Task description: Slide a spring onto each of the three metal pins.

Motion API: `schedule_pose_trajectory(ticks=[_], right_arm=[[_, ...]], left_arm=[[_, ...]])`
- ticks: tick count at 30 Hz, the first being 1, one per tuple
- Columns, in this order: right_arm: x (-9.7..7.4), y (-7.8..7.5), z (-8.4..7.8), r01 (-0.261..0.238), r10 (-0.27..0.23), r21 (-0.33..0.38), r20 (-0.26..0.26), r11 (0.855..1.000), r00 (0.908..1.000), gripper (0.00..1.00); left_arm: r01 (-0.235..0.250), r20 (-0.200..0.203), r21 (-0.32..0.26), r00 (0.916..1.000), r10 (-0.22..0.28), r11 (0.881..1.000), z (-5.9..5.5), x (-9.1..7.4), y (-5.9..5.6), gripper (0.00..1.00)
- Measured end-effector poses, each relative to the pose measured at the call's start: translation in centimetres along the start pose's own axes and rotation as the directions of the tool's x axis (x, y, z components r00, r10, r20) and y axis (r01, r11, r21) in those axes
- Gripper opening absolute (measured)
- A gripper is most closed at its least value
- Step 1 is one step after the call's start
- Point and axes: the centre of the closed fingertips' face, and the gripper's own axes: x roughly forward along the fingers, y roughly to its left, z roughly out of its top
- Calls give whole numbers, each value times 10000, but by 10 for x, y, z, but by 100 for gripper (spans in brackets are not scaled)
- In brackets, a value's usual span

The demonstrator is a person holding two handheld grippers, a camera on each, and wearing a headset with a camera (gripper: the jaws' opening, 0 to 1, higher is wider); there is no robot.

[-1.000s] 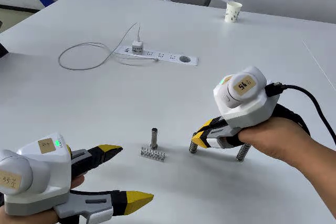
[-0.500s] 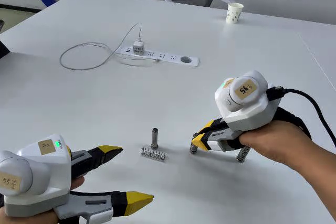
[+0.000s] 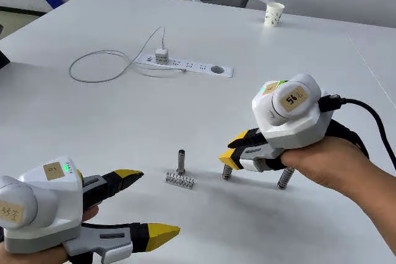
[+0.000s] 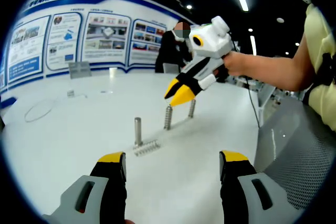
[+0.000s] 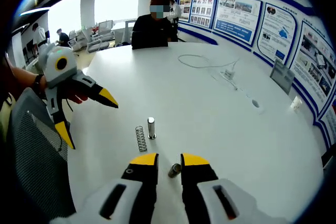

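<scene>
From the head view, two of the three pins already wear springs. One sprung pin [image 3: 227, 172] stands just below the tips of the right gripper [image 3: 232, 154], and the other sprung pin [image 3: 285, 177] stands under the holding hand. The bare pin [image 3: 181, 161] stands upright to their left on the white surface [image 3: 124, 122]. The loose spring [image 3: 179, 180] lies flat just in front of its base, though I cannot tell whether the two touch. The left gripper [image 3: 151, 203] hangs low at the near edge, jaws spread wide and holding nothing.

In the left gripper view, its own jaws rise well apart, with the bare pin [image 4: 138, 131] and the loose spring [image 4: 146, 148] ahead, between them and a little left. The right gripper [image 4: 181, 94] points down over the nearer sprung pin [image 4: 168, 117].

In the right gripper view, its jaws stand a narrow gap apart and grip nothing. The top of a sprung pin [image 5: 175, 170] shows in that gap.

Judging from this, only the last spring is left to fit.

- **Knocking the pin:** the spring lies so close to the bare pin that a jaw reaching for it could tip the pin (nothing shows whether the pins are fixed).
- **Losing the spring:** pinched by one end or squeezed hard, it may roll or flick away across the smooth surface.
- **Catching the finished pin:** the right gripper, so close above it, could catch it on a careless sideways move.
</scene>
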Motion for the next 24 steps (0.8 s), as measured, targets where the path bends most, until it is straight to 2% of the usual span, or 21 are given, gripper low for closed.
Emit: schedule_pose_trajectory(ticks=[5,17,24], right_arm=[[4,9,6,-209,211,-183,76,9996,9997,18],[30,45,0,-1125,1098,-715,-400,9911,9931,18],[45,51,-8,-1369,1323,-718,-654,9880,9890,18]], left_arm=[[-31,24,2,10000,31,10000,0,-1,1,74],[-59,28,-7,10000,59,10000,0,-2,0,74],[-89,46,-25,9999,89,10000,1,-3,0,74]])
